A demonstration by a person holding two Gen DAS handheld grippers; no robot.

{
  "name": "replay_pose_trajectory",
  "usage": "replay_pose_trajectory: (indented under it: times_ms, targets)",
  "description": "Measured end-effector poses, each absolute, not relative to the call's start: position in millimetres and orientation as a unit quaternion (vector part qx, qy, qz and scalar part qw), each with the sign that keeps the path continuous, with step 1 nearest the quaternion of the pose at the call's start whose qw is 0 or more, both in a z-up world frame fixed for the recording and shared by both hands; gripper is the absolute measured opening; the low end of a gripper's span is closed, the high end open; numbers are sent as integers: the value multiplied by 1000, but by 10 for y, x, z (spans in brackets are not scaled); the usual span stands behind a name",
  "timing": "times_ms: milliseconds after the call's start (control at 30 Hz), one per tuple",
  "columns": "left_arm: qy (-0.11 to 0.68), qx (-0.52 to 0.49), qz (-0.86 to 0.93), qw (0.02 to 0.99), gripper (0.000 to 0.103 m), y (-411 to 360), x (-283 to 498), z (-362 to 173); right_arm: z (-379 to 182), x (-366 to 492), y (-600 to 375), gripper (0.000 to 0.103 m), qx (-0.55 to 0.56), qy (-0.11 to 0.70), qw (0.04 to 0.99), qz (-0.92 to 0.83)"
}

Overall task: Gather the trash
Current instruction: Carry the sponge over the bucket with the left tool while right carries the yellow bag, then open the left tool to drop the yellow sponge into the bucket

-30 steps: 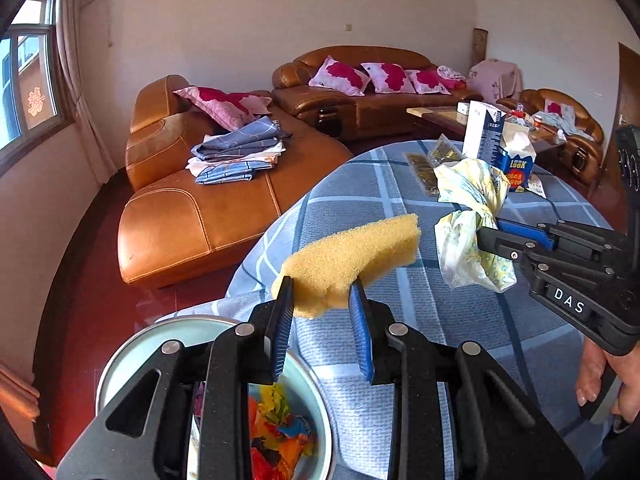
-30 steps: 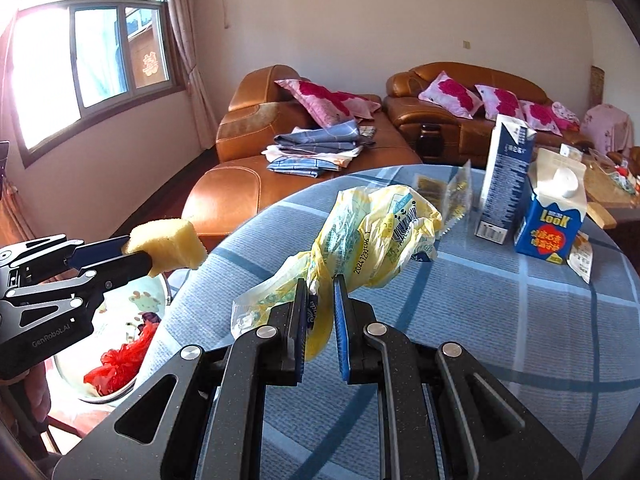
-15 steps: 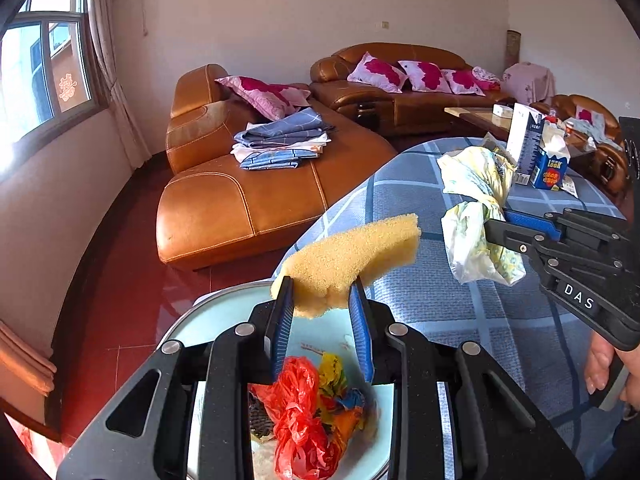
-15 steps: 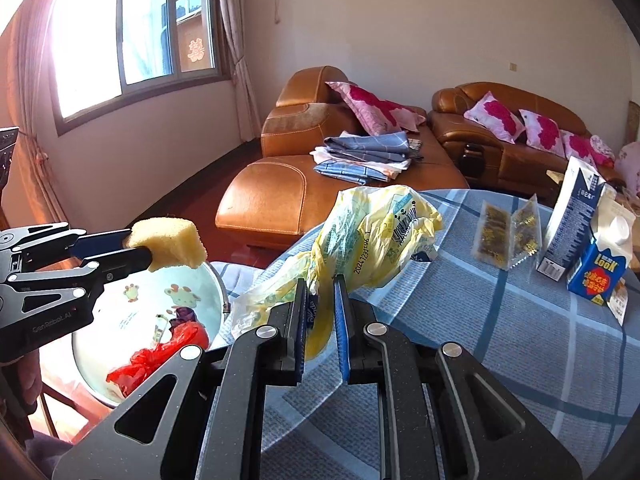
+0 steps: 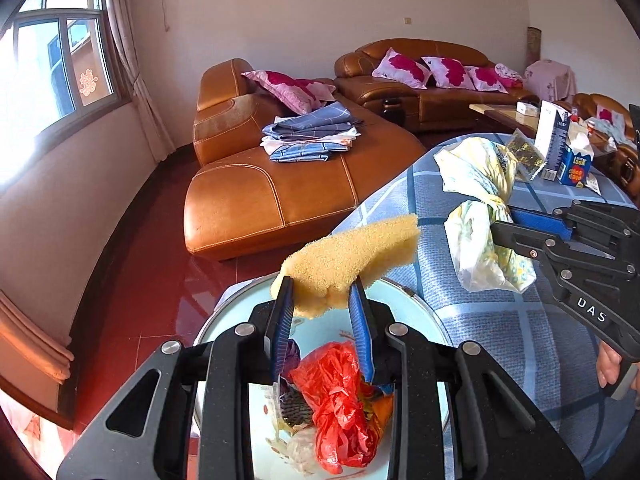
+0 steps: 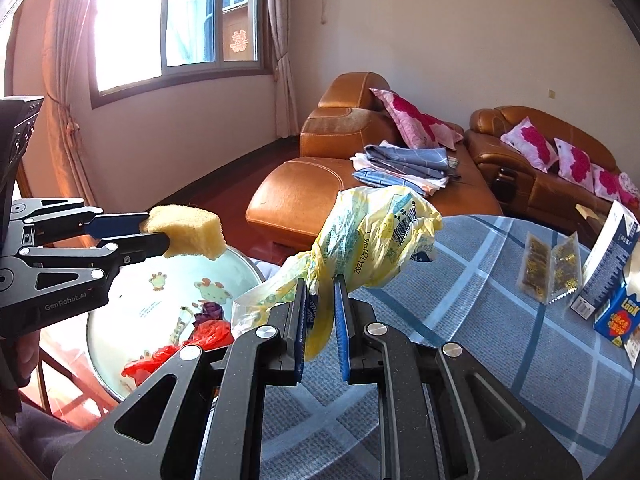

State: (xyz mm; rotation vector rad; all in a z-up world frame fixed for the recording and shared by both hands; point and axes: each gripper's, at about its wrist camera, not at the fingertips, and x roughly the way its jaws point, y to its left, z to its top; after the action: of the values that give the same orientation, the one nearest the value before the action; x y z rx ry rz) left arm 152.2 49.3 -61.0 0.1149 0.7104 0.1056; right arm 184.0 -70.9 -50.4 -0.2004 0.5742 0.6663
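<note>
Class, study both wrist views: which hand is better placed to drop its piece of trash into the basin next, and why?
Left, probably. The left gripper holds the yellow sponge right over the basin of trash, while the right gripper holds its crumpled plastic bag over the table's edge.

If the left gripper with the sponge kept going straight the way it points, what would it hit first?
Probably the blue checked tablecloth at the table's near edge, just past the basin; the sponge leads. Depth is hard to judge.

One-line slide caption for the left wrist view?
Left gripper holds a yellow sponge above the trash basin.
</note>
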Motion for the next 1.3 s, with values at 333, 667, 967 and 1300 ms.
replay_pose_trajectory:
  times_ms: [333, 667, 967, 1300]
  targets:
    - [355, 56, 79, 930, 28, 672, 1421, -690, -520, 1744, -580, 14, -119, 268, 890, 348]
    - [359, 59, 98, 926, 28, 808, 1336, -758, -539, 1656, -482, 14, -152, 256, 882, 365]
    - [361, 69, 111, 923, 28, 838, 1277, -799, -568, 1635, -414, 14, -167, 255, 875, 376]
    - [364, 68, 118, 921, 28, 897, 1202, -829, -603, 1555, -321, 14, -190, 251, 865, 392]
